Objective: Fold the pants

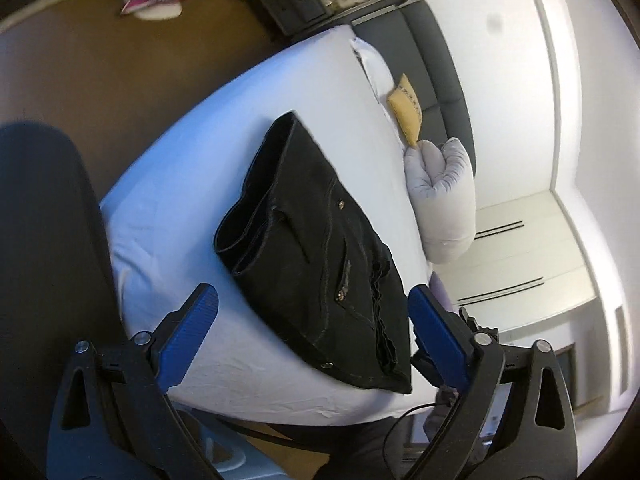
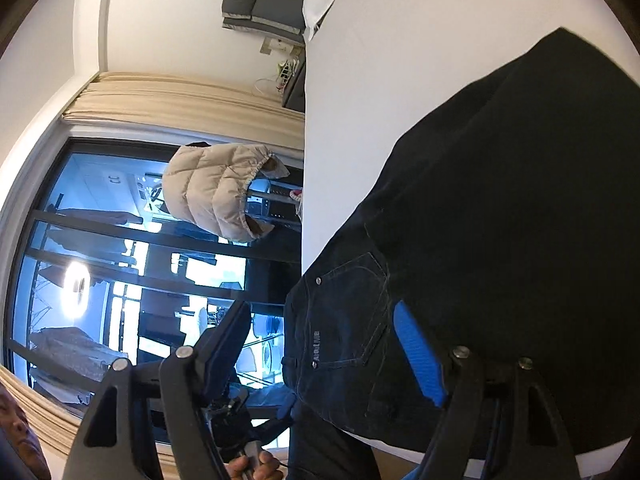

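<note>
The black denim pants (image 1: pixel 316 256) are seen folded on the white-sheeted bed (image 1: pixel 192 184), with both the left gripper (image 1: pixel 314 338) and right gripper (image 2: pixel 320 356) released and empty, so the stacked layers could be dragged askew if snagged.

one pair of black pants (image 1: pixel 316 248), two pillows (image 1: pixel 406 110), one rolled duvet (image 1: pixel 444 200), one bed (image 1: pixel 200 152)

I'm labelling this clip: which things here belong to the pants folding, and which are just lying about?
Job:
black pants, folded on the bed
left gripper, open
right gripper, open

Lying about:
yellow cushion
rolled grey duvet
beige puffer jacket
</note>
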A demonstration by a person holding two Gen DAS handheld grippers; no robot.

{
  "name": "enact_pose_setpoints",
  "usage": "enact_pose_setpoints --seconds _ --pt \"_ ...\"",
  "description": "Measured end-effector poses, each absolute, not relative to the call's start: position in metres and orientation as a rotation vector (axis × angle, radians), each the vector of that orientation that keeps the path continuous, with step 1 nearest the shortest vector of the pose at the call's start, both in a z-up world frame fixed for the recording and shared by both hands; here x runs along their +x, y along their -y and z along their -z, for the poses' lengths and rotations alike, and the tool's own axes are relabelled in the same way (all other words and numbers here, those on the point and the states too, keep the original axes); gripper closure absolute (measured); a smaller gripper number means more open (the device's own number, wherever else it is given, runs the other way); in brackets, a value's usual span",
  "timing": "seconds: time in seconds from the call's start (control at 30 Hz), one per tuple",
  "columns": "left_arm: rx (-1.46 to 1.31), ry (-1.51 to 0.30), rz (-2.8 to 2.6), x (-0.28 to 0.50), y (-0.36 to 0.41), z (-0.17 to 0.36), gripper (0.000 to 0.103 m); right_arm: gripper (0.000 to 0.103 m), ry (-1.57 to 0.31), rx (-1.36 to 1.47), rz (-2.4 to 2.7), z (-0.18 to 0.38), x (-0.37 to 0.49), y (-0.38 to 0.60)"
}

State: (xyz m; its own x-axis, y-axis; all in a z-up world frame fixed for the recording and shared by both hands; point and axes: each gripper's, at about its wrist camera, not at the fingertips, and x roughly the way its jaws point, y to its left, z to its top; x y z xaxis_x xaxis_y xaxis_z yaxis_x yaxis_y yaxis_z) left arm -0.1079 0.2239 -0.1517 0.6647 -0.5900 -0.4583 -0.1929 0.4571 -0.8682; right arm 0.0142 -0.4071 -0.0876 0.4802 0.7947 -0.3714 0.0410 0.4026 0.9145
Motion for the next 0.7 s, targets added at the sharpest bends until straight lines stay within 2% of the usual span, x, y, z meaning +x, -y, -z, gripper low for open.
enact_pose_setpoints --seconds 0.23,0.57,0.67,0.7 --pt "-1.238 -0.84 0.292 -0.096 -0.224 0.189 0.01 0.025 -0.947 1.088 -0.583 0.086 0.013 0.415" --pt "-1.382 -0.775 0.29 -0.078 -0.219 0.202 0.011 0.026 -0.937 1.106 -0.634 0.087 0.02 0.405" --pt "-1.413 -0.781 0.296 -0.072 -0.214 0.205 0.022 0.026 -0.939 1.1 -0.649 0.087 0.023 0.401" --pt "-1.422 -0.789 0.29 -0.068 -0.213 0.207 0.033 0.026 -0.941 1.1 -0.65 0.088 0.023 0.4"
